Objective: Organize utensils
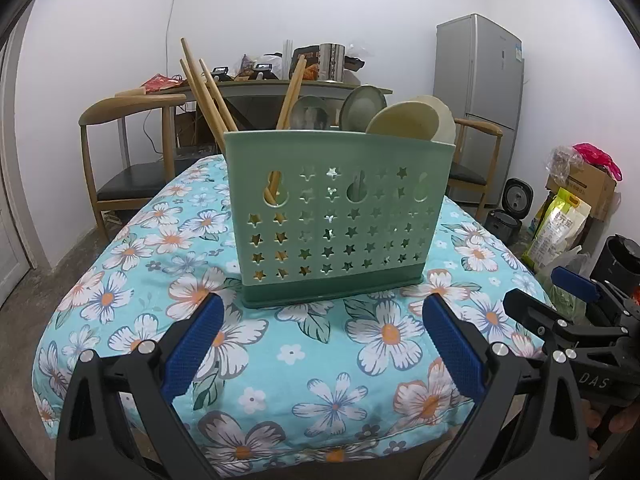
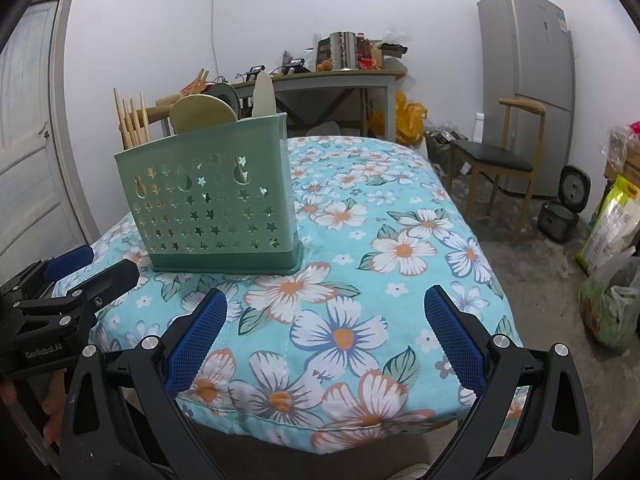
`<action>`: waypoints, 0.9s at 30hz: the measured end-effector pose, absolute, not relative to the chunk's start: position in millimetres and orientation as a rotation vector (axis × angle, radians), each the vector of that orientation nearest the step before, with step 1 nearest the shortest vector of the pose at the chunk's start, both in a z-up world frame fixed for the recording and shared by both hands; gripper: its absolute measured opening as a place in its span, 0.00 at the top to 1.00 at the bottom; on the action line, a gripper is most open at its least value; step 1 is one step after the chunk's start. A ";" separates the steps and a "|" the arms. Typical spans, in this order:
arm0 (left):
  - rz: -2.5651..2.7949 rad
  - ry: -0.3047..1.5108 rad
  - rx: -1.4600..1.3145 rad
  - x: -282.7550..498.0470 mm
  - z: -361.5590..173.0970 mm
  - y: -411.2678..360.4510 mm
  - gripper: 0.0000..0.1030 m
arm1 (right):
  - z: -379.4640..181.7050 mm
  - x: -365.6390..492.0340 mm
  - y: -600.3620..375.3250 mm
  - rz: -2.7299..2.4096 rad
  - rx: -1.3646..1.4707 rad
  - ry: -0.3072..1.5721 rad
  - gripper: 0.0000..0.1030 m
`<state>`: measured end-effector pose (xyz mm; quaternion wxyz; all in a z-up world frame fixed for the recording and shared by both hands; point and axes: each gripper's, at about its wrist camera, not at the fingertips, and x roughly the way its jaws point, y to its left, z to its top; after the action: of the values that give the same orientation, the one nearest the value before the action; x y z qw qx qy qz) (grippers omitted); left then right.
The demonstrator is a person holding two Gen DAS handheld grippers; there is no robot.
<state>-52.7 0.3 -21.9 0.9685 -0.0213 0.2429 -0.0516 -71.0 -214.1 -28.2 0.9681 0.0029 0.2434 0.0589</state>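
Note:
A green plastic utensil holder (image 1: 332, 216) (image 2: 216, 196) with star cut-outs stands upright on the floral cloth. Wooden chopsticks (image 1: 204, 88) (image 2: 132, 120) lean out of its left compartment. Spoons with round bowls, green (image 1: 362, 106) and cream (image 1: 412, 120) (image 2: 202, 114), stick up from the other compartments. My left gripper (image 1: 324, 316) is open, low over the cloth just in front of the holder, nothing between its blue pads. My right gripper (image 2: 326, 308) is also open and empty, to the right of the holder and nearer the table's front edge.
The table wears a turquoise flowered cloth (image 1: 312, 360) (image 2: 380, 240). Wooden chairs (image 1: 120, 152) (image 2: 504, 156) stand at both sides. Behind is a cluttered desk (image 1: 280, 80), a grey fridge (image 2: 528, 80), bags (image 2: 612, 216) and a rice cooker (image 2: 560, 216) on the floor.

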 end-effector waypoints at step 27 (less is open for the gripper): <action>-0.121 0.493 -0.024 -53.5 -24.0 -6.0 0.05 | -28.1 -70.4 -213.6 0.118 0.004 0.498 0.08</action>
<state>-53.5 -6.0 -24.0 0.9679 -0.0118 0.2437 -0.0598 -70.4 -213.6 -28.1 0.9675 0.0019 0.2461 0.0584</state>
